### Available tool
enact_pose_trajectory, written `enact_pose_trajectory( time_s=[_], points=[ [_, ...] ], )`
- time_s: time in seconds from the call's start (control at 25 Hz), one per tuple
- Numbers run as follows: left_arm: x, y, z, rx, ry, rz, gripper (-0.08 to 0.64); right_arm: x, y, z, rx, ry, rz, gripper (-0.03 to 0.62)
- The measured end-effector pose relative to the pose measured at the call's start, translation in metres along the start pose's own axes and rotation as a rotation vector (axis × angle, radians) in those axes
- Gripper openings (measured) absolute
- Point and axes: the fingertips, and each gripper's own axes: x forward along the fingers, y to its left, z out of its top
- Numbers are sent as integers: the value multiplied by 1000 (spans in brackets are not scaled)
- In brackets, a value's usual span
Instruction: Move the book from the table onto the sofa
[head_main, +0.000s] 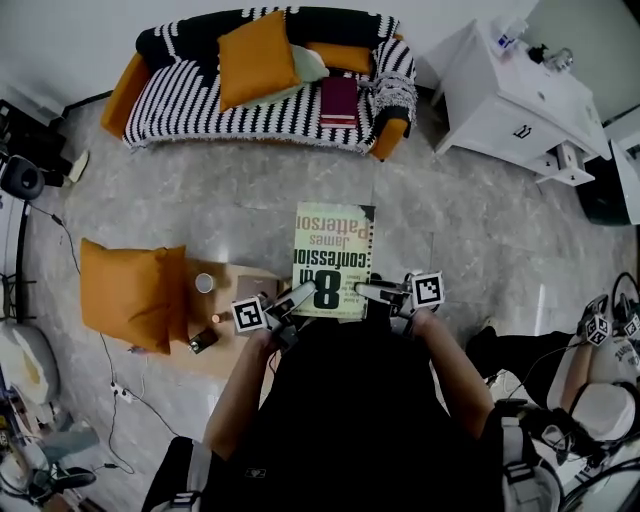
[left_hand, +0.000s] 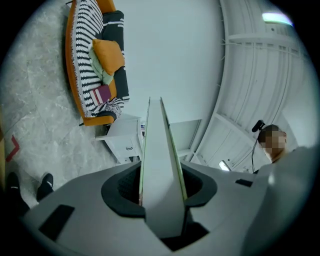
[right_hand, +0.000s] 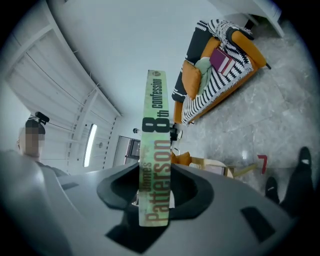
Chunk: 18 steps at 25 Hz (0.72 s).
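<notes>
I hold a pale green paperback book (head_main: 333, 258) flat above the floor, its cover up. The left gripper (head_main: 300, 295) is shut on the near left edge and the right gripper (head_main: 368, 292) on the near right edge. In the left gripper view the book's page edge (left_hand: 159, 165) stands clamped between the jaws of the left gripper (left_hand: 161, 200). The right gripper view shows its printed spine (right_hand: 154, 150) clamped in the right gripper (right_hand: 154, 200). The sofa (head_main: 200, 100), under a black and white striped blanket, lies ahead across the floor.
On the sofa lie orange cushions (head_main: 258, 58) and a maroon book (head_main: 339, 101). A low wooden table (head_main: 238, 335) with a cup (head_main: 204, 283) and an orange cushion (head_main: 130, 293) sits at my left. A white cabinet (head_main: 520, 100) stands right of the sofa.
</notes>
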Motion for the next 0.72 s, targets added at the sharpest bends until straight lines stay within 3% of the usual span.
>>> enact_pose_trajectory(
  time_s=[0.16,0.32,0.56,0.72],
  points=[
    [9,8,15,-9,5,42,167,4,-7,22,-3,10,18,173],
    [63,16,50,-10,-20,87,167,-10,-22,81,53,41,32,173],
    [72,13,52,43,-36,88,167,-15,-22,90,15,63,46,173],
    [85,9,59,57,-92,63,167,-22,-25,99,22,55,59,173]
  ],
)
